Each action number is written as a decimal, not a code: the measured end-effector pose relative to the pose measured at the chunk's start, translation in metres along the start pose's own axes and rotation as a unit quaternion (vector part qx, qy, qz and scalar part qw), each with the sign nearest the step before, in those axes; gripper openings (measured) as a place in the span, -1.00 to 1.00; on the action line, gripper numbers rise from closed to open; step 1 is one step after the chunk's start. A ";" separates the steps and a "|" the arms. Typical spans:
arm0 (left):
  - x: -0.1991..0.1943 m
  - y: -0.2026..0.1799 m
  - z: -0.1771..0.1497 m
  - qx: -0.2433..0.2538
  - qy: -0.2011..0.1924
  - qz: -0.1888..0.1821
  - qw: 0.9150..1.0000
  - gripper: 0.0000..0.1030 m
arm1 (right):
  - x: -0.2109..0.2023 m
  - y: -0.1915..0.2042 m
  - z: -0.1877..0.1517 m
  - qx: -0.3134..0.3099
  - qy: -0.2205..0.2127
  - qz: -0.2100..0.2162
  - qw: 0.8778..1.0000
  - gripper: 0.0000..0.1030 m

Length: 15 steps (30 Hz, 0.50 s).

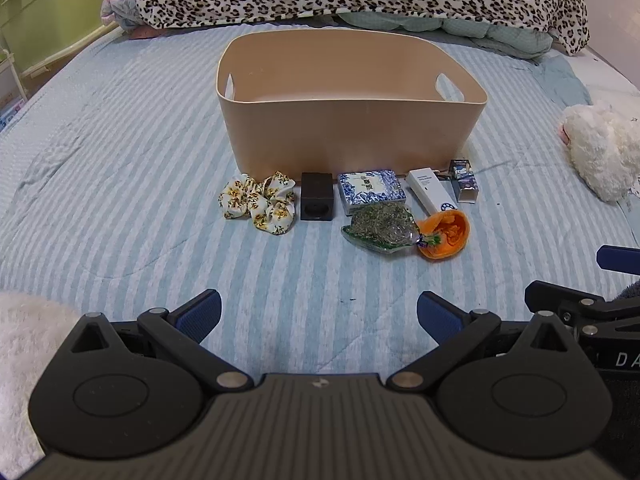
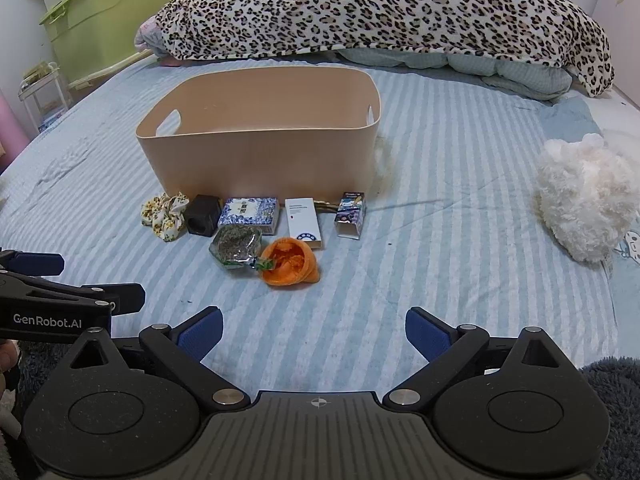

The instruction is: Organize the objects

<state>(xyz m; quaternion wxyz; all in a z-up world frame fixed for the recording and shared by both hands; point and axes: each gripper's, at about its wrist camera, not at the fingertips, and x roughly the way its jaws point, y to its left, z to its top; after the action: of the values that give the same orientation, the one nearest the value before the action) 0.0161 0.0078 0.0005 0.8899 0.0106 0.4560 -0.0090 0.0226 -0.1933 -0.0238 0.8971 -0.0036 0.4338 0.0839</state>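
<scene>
Both claws (image 1: pixel 319 314) (image 2: pixel 314 330) spread, empty; smooth rounded beige bin (image 1: pixel 352 136), frilly scrunchie (image 1: pixel 258 202).

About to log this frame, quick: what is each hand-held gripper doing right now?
Left hand-held gripper: open, holding nothing.
Right hand-held gripper: open, holding nothing.

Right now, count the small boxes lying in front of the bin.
4: black box beside the scrunchie, blue patterned box in the middle, white box right of it, small open box at the far right. None seem hidden.
</scene>
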 end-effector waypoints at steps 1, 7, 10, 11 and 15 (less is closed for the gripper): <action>0.002 0.001 0.001 -0.001 0.001 0.000 1.000 1.00 | 0.001 0.000 0.001 0.000 0.000 0.000 1.000 0.91; 0.014 0.010 0.008 -0.009 -0.001 0.006 1.000 1.00 | 0.012 -0.001 0.008 0.006 0.002 0.004 1.000 0.89; 0.021 0.015 0.013 -0.012 -0.006 0.011 1.000 1.00 | 0.019 -0.002 0.011 0.012 0.002 0.006 1.000 0.89; 0.024 0.017 0.015 -0.012 -0.008 0.014 1.000 1.00 | 0.021 -0.002 0.012 0.013 0.002 0.007 1.000 0.88; 0.036 0.022 0.021 -0.016 -0.013 0.026 0.999 1.00 | 0.033 -0.003 0.015 0.015 0.006 0.010 1.000 0.86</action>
<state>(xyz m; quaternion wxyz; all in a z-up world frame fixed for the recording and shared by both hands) 0.0549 0.0290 -0.0163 0.8957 0.0078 0.4441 0.0215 0.0552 -0.1899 -0.0402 0.8935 0.0136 0.4404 0.0867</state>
